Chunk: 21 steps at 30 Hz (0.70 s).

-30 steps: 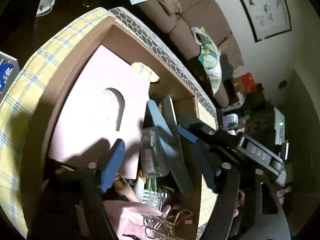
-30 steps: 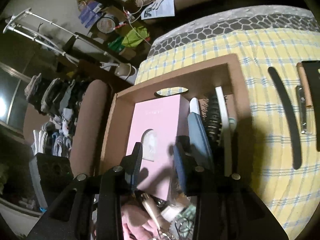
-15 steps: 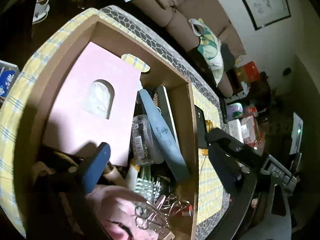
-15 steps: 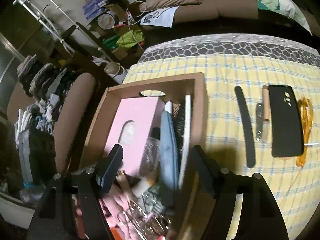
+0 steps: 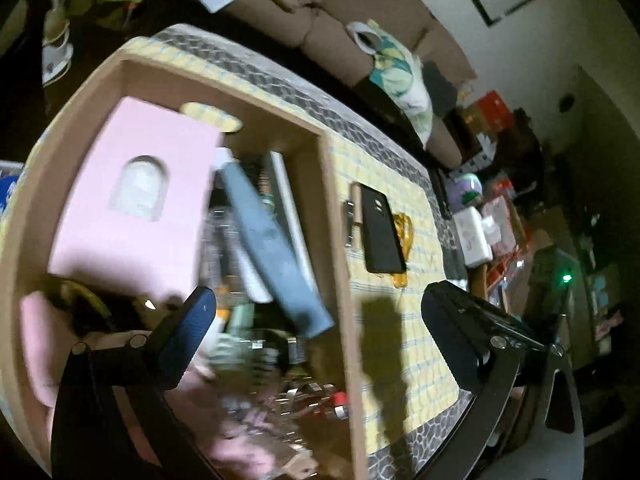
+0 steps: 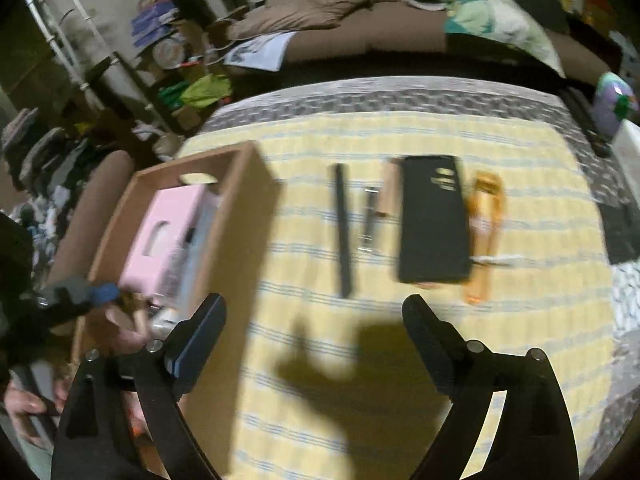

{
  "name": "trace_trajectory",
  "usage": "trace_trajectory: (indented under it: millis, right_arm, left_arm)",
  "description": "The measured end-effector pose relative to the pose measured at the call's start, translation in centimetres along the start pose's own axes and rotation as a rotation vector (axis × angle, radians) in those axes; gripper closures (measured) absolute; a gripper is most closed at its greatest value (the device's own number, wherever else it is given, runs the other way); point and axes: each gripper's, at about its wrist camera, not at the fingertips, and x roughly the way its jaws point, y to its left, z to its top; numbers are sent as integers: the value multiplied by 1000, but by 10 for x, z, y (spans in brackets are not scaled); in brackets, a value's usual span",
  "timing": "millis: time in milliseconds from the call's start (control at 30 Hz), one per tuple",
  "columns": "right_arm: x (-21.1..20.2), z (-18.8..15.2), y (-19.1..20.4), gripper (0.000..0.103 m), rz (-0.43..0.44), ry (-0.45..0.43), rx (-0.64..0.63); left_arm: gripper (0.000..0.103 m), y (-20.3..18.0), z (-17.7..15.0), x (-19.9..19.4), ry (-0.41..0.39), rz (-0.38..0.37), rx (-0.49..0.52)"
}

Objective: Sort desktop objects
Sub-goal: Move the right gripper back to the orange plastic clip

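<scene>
A cardboard box sits at the table's left and holds a pink box, a blue nail file, a clear bottle and small tools. On the yellow checked cloth to its right lie a black nail file, nail clippers, a black phone and an orange cable. My left gripper is open and empty over the box's right wall. My right gripper is open and empty above the cloth, short of the black file.
A brown sofa with a patterned cushion runs behind the table. Clutter, boxes and a white device stand past the table's right end. The other hand-held gripper shows at the left of the right wrist view, over the box.
Both grippers opened wide and pulled up and right, away from the box. The clear bottle and blue file were left lying in the box. The right view now faces the cloth items.
</scene>
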Motion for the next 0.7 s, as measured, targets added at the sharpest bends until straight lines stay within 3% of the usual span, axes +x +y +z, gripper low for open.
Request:
trace_trajectory:
  millis: [200, 433, 600, 700]
  right_arm:
    - [-7, -24, -57, 11, -105, -52, 33]
    - [8, -45, -96, 11, -138, -102, 28]
    - [24, -44, -116, 19, -130, -140, 48]
    - [39, -40, -122, 28, -141, -144, 23]
  left_arm:
    - [0, -52, -3, 28, 20, 18, 79]
    - [0, -102, -8, 72, 79, 41, 125]
    - [0, -134, -12, 107, 122, 21, 143]
    - [0, -146, -16, 124, 149, 23, 165]
